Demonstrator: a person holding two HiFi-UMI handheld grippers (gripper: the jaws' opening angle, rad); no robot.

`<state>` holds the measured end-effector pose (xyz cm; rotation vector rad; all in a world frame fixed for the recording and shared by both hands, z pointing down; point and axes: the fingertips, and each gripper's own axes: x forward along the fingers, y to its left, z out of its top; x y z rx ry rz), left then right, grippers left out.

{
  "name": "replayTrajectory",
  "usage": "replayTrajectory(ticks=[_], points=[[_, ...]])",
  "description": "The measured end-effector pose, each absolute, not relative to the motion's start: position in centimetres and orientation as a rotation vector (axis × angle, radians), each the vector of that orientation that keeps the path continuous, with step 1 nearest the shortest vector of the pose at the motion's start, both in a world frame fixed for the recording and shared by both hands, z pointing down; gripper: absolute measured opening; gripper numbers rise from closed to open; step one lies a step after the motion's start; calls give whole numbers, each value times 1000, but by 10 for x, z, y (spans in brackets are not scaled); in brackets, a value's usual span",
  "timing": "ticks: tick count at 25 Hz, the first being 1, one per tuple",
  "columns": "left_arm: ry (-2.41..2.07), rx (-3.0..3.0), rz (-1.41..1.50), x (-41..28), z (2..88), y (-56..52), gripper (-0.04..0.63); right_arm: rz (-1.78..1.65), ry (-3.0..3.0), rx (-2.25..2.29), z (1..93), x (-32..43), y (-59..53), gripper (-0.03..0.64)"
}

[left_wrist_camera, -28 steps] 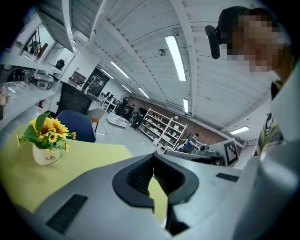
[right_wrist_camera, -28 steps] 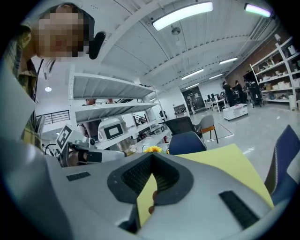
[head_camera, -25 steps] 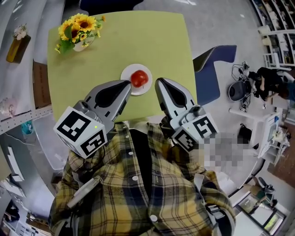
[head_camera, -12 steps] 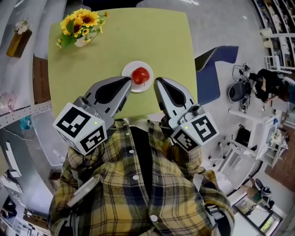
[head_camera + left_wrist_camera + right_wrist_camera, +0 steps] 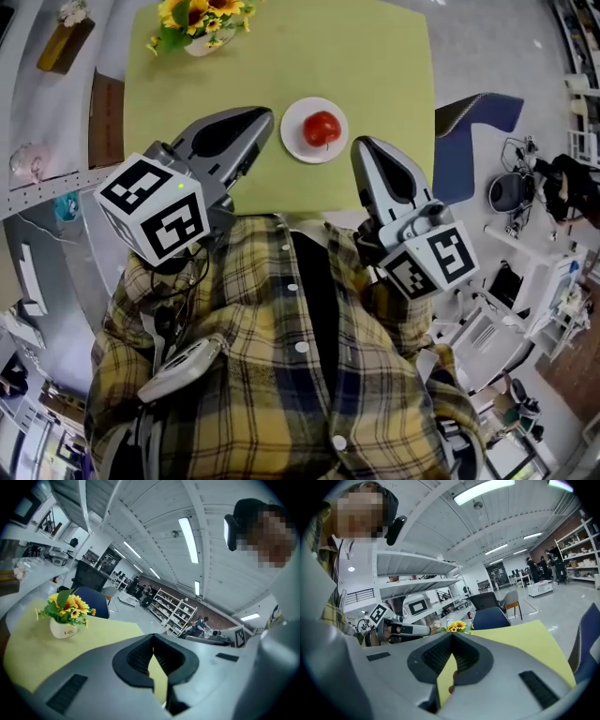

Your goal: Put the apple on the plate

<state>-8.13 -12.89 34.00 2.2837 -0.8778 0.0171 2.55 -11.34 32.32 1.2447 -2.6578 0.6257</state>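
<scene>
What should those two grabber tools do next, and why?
Probably draw both back and stop: the red apple already sits on the round white plate on the yellow-green table, and the left gripper and right gripper are shut and empty.

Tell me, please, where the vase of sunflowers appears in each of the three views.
Head view: the vase of sunflowers is at the top edge, left of centre, on a far corner of the yellow-green table.
Left gripper view: at the left side, about mid-height, standing on the table.
Right gripper view: small, near the centre.
Shared landmark: the table, which shows under the vase in all three views.
</scene>
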Motion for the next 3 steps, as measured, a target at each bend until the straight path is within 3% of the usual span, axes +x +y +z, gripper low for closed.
replayTrajectory(ticks=[3], points=[[-918,2299,99,-102,348,-130,8,613,-2652,1233,327,20,-112,-3]])
